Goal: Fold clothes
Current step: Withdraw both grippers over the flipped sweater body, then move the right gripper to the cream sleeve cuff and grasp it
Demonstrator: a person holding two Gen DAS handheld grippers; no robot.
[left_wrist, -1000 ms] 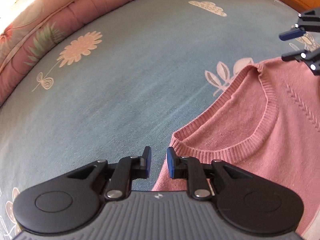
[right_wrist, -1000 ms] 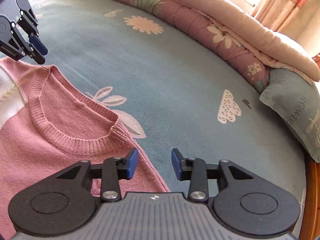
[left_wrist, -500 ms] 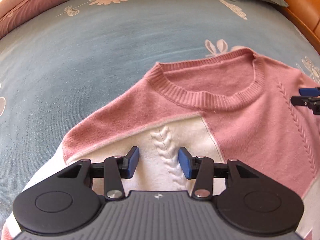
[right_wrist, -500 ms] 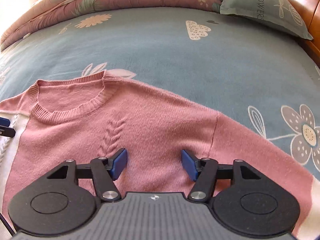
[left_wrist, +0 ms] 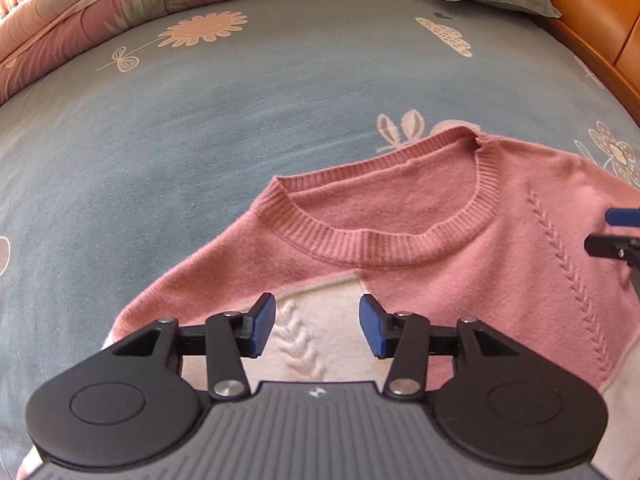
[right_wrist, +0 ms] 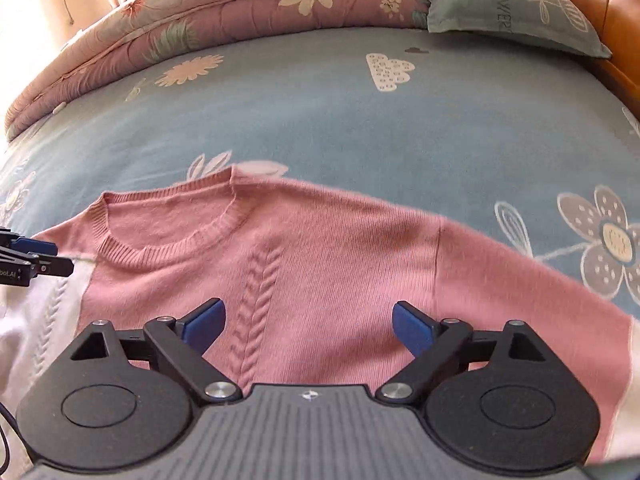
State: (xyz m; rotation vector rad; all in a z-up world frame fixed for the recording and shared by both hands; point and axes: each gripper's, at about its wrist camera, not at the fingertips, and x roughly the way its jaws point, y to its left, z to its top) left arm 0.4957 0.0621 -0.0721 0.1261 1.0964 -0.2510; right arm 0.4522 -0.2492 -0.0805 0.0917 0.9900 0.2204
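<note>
Tongs first: the left gripper (left_wrist: 317, 326) is hanging over the white cable-knit panel of the sweater (left_wrist: 460, 256), its blue pads (left_wrist: 262, 326) standing moderately apart with nothing pinched between them, having opened within the last second. The right gripper (right_wrist: 309, 326) is hovering over the pink chest of the same sweater, beside the braided cable stitch, and its jaws have just been opening; they are now standing wide, with only fabric lying below and nothing gripped. Each gripper's tip is showing at the edge of the other's view, the two working side by side across the garment.

Outward from there, the sweater is lying flat, front up, on the blue bedsheet (left_wrist: 200, 140), its ribbed neckline (left_wrist: 384, 246) pointing away toward the far side of the bed and one pink sleeve (right_wrist: 520, 264) stretching off to the right. A flower print is showing on the sheet. Beyond, a folded pink floral quilt (right_wrist: 180, 32) is lying along the far edge, with a grey-green pillow (right_wrist: 508, 12) just beside it against an orange-brown headboard (left_wrist: 592, 8).
</note>
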